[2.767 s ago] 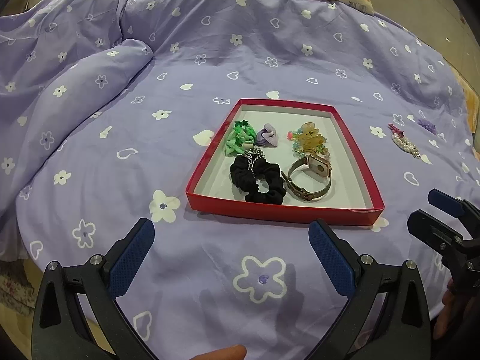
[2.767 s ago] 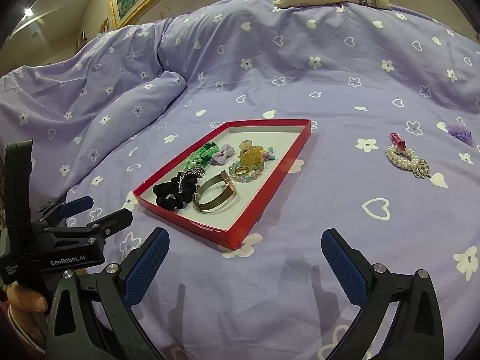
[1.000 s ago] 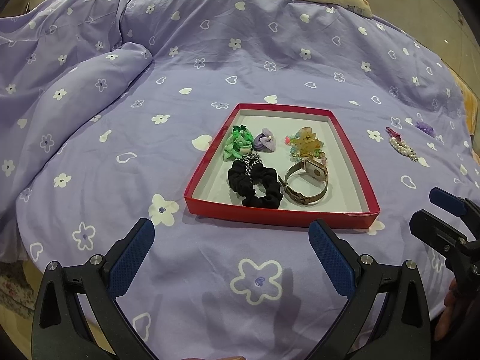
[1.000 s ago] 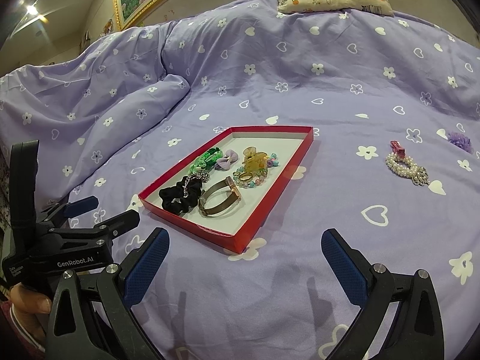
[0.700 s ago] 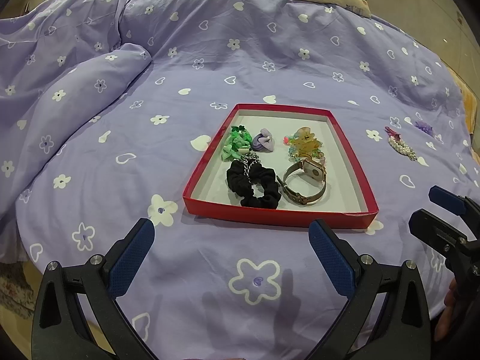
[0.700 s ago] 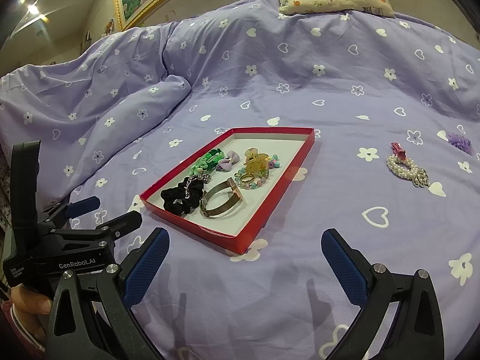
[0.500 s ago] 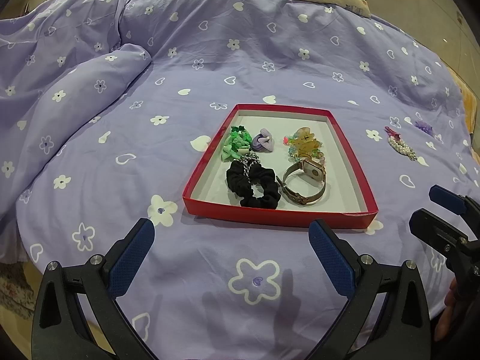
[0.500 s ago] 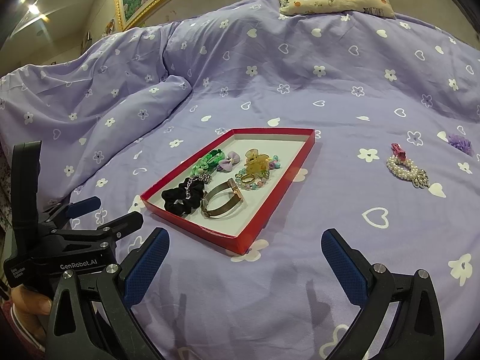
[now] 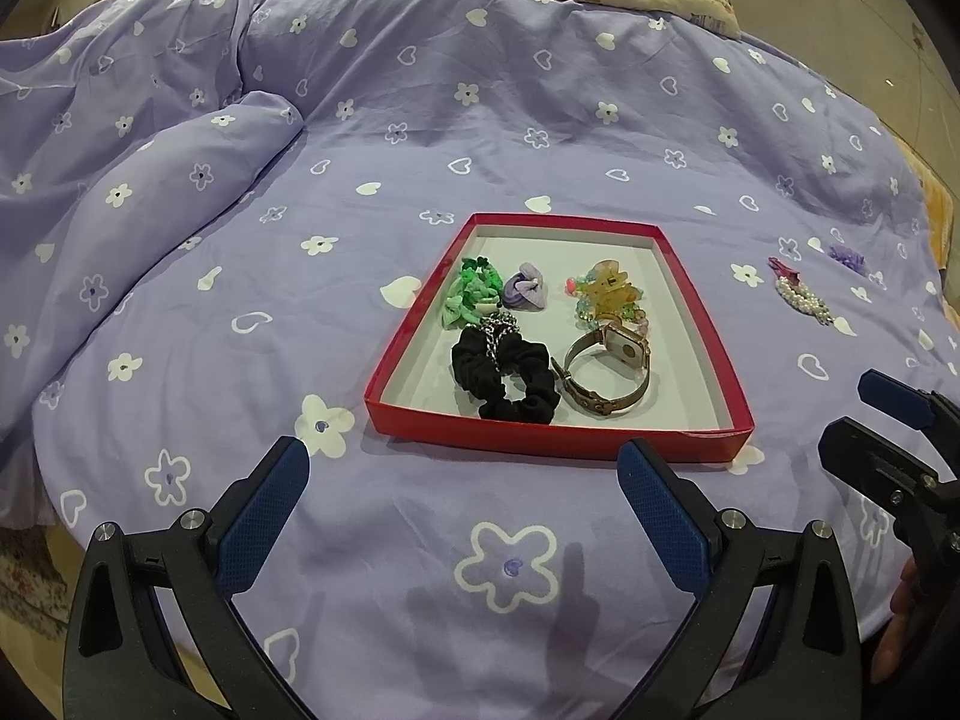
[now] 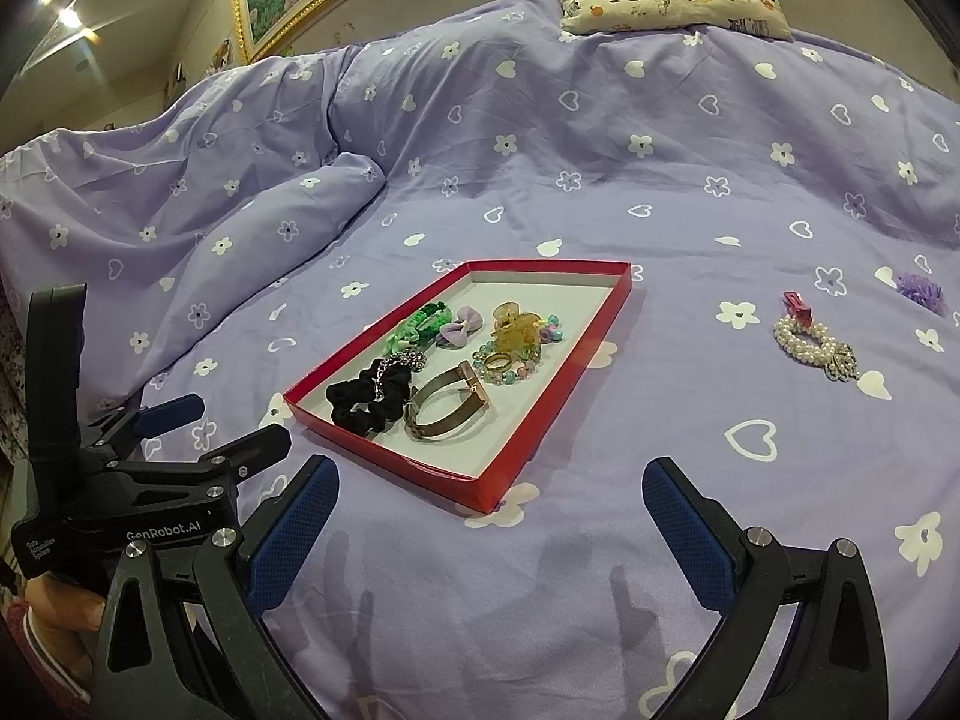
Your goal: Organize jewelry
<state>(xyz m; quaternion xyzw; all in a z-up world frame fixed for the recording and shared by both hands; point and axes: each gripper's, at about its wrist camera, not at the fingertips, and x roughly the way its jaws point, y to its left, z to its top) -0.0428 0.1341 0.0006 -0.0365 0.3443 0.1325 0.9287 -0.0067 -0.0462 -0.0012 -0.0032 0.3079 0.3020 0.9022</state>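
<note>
Left gripper (image 9: 462,480), right gripper (image 10: 489,495) both spread wide, empty (above bedspread (image 9: 360,120)); red tray (image 9: 552,444) ahead.

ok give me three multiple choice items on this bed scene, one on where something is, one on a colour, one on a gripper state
1. Where is the pearl bracelet?
A. in the tray
B. on the bedspread right of the tray
C. in a gripper

2. What colour are the walls of the tray?
A. red
B. blue
C. white

3. How is the right gripper?
A. shut on the watch
B. shut on nothing
C. open, holding nothing

Answers: 1 B, it lies on the purple cover apart from the tray. 2 A, the rim is red. 3 C, its blue pads stand wide apart over bare cover.
</note>
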